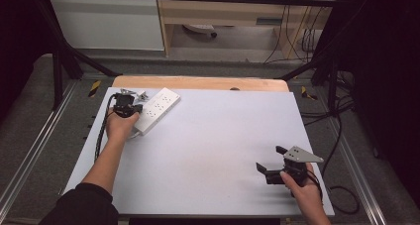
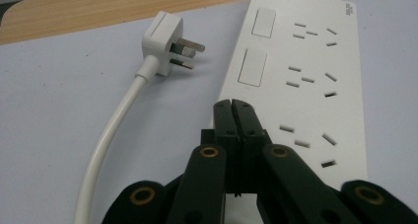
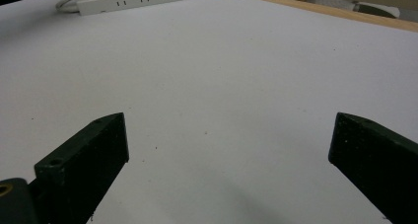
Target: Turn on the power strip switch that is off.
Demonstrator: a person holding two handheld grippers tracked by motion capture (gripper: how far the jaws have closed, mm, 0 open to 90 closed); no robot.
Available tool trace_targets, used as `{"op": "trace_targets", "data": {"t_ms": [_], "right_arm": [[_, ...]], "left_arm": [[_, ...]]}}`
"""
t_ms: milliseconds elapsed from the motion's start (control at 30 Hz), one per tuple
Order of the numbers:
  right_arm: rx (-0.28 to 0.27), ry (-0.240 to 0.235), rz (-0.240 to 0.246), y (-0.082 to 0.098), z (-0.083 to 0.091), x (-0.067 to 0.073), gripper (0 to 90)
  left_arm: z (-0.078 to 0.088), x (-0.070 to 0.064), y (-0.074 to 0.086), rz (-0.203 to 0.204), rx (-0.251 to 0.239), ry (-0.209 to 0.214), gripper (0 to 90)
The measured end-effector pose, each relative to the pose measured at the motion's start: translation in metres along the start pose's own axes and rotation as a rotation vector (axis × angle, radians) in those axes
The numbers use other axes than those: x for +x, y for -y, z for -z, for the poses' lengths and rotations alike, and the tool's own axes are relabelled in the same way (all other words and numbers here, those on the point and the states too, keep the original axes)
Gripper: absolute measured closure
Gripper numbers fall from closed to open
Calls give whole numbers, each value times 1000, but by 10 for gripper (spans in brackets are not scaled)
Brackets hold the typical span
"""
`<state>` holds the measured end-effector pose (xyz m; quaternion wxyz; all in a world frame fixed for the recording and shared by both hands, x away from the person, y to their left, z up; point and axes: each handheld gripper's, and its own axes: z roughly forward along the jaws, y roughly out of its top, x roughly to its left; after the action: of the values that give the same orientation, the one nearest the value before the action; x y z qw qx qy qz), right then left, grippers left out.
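One white power strip [image 2: 300, 81] lies on the table [image 1: 213, 150], with one plug [image 2: 165, 44] on one white cord [image 2: 111, 135] just beside the strip. The strip carries two switches [image 2: 253, 67] and three socket groups. Two grippers, the left gripper [image 1: 136, 107] at the strip and the right gripper [image 1: 270, 158] well apart from it.

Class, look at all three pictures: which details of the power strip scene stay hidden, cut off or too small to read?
- Power strip: near end cut off by the frame's bottom edge, left gripper view.
- Cable: its run to the strip leaves that frame's bottom.
- Plug: partly behind the left gripper, high view.
- Corner print: too small to read.
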<state>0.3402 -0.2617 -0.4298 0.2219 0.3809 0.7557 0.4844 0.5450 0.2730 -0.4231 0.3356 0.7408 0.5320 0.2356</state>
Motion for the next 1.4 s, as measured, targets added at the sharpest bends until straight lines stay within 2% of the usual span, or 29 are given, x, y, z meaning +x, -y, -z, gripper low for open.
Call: {"op": "trace_targets", "data": {"t_ms": [900, 1400], "right_arm": [[1, -1, -1, 0, 0, 0, 23], [2, -2, 2, 0, 0, 1, 22]], "left_arm": [[-1, 0, 2, -9, -7, 0, 900], [-1, -2, 2, -35, -7, -10, 900]]}}
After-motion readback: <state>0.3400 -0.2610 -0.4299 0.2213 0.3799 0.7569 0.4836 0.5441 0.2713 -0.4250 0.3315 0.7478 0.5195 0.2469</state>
